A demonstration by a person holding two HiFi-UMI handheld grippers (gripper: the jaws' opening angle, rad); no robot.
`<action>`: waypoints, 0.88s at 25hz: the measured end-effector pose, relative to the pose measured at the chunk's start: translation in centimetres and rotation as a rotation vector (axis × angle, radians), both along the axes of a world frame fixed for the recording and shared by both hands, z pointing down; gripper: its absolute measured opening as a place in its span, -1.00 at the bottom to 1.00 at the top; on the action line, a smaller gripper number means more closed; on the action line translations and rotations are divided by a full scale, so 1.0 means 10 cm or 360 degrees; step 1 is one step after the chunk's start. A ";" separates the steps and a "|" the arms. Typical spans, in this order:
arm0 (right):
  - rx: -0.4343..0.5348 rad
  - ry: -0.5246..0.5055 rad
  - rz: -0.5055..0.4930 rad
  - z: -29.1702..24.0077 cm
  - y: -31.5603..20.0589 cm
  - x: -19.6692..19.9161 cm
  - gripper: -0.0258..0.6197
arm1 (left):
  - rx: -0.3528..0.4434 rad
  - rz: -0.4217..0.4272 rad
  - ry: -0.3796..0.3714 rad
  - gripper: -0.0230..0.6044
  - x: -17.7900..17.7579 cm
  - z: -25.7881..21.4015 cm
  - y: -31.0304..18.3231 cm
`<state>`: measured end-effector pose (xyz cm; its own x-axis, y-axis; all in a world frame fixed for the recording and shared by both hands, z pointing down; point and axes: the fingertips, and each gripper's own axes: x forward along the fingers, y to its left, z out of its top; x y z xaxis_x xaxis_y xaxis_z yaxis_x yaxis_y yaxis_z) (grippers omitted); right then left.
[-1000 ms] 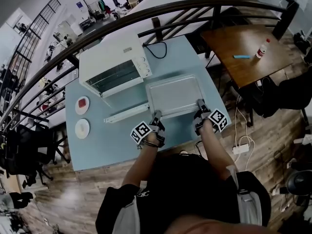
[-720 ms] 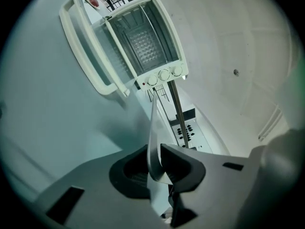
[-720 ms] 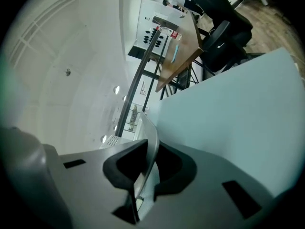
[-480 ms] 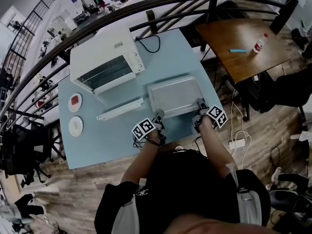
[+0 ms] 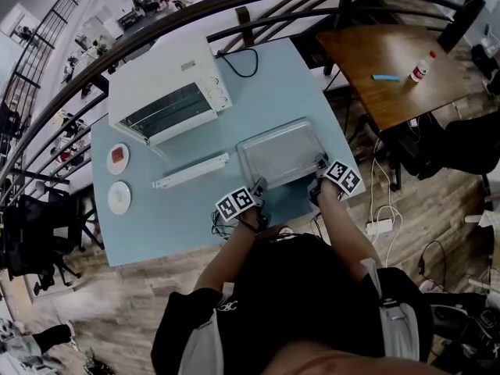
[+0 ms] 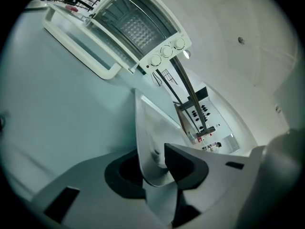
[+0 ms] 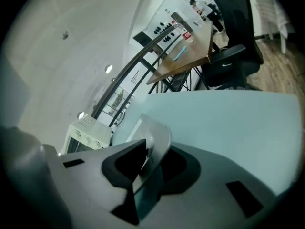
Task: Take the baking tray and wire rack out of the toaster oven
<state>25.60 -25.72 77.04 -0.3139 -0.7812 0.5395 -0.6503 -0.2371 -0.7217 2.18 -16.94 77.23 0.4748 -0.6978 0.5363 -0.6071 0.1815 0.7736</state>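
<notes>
The silver baking tray (image 5: 277, 153) lies on the light blue table (image 5: 180, 217) in front of the white toaster oven (image 5: 168, 92). The oven's door (image 5: 191, 170) hangs open, and the wire rack (image 6: 138, 27) is still inside. My left gripper (image 5: 258, 184) is at the tray's near left corner; its jaws are opening and the tray rim (image 6: 143, 142) stands loose between them. My right gripper (image 5: 319, 162) is at the near right corner. Its jaws are opening slightly, but the pads still touch the tray rim (image 7: 159, 132).
Two small plates (image 5: 118, 156) (image 5: 119, 197) sit at the table's left side. A black cable (image 5: 242, 61) runs behind the oven. A wooden table (image 5: 391, 76) with a bottle (image 5: 422, 67) stands to the right, and a dark railing (image 5: 258, 10) curves behind.
Both grippers have sunk with the tray's near edge down toward the table. The oven and plates have not moved.
</notes>
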 end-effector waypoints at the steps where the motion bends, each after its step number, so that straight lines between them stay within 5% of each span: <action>1: -0.0013 0.0063 -0.0027 0.02 -0.01 0.00 -0.68 | 0.0006 0.0014 -0.0026 -0.52 0.01 0.00 -0.01; 13: -0.0015 0.0563 -0.0213 0.08 -0.04 0.08 -0.37 | -0.0096 0.0213 -0.0472 -0.28 0.00 0.10 -0.01; 18: -0.0059 0.0982 -0.0353 0.16 -0.04 0.14 -0.13 | -0.0110 0.0260 -0.0594 -0.28 -0.04 0.18 0.01; 22: -0.0051 0.1095 -0.0390 0.15 -0.02 0.18 -0.13 | -0.0137 0.0310 -0.0668 -0.25 -0.02 0.20 0.03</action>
